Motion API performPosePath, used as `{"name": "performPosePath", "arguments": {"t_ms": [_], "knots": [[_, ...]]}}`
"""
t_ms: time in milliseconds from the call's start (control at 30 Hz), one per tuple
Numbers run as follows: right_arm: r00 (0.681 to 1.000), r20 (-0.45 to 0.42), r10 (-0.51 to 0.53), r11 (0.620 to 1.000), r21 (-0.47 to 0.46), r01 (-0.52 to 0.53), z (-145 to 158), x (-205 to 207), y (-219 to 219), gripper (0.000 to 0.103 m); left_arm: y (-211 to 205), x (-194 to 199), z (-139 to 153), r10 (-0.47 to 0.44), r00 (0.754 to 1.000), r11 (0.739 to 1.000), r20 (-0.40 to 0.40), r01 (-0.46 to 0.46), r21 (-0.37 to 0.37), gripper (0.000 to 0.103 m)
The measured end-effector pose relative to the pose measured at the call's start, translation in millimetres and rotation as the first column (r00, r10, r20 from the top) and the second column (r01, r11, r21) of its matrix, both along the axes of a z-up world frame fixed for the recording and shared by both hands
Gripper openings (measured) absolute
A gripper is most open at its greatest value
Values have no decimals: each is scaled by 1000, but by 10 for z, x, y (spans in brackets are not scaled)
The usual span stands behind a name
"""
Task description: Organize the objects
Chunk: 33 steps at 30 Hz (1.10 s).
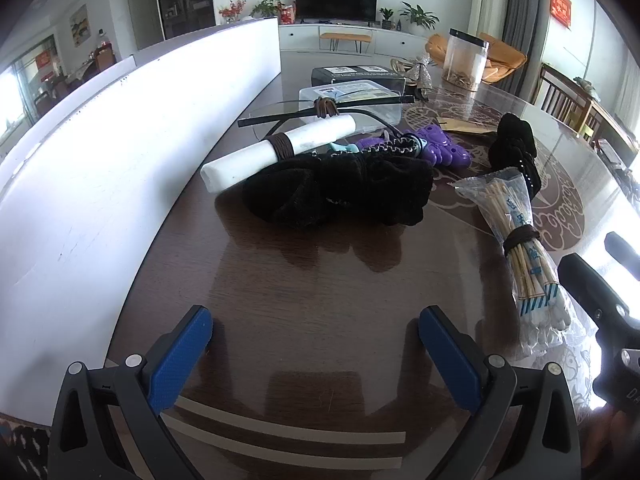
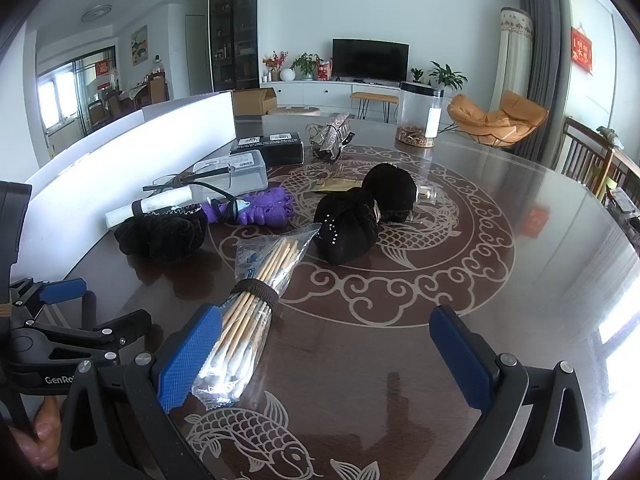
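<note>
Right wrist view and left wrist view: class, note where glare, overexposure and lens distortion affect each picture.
Left wrist view: the white board is overexposed and bowed by the fisheye; the table mirrors the black cloth. Right wrist view: window glare washes the table's right edge; corners are vignetted black.

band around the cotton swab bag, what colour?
Dark brown band around the cotton swab bag; clearest in the right wrist view.

Wide-open right gripper (image 2: 326,354) jaws beside banded cotton-swab bag (image 2: 256,300).
</note>
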State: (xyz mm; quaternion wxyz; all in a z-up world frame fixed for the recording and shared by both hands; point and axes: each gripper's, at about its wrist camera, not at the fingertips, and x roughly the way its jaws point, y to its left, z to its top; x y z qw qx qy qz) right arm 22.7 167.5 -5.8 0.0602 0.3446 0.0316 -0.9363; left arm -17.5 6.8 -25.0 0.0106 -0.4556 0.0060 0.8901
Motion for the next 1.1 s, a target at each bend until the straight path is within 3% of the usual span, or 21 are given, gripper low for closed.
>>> {"name": "performPosePath", "arguments": {"t_ms": [1100], "knots": [[1000,21,5,1000,-5,-5,-30,-35,-14,103,-5,123,8,-24,999,1000,-40,24,-1,103]]}}
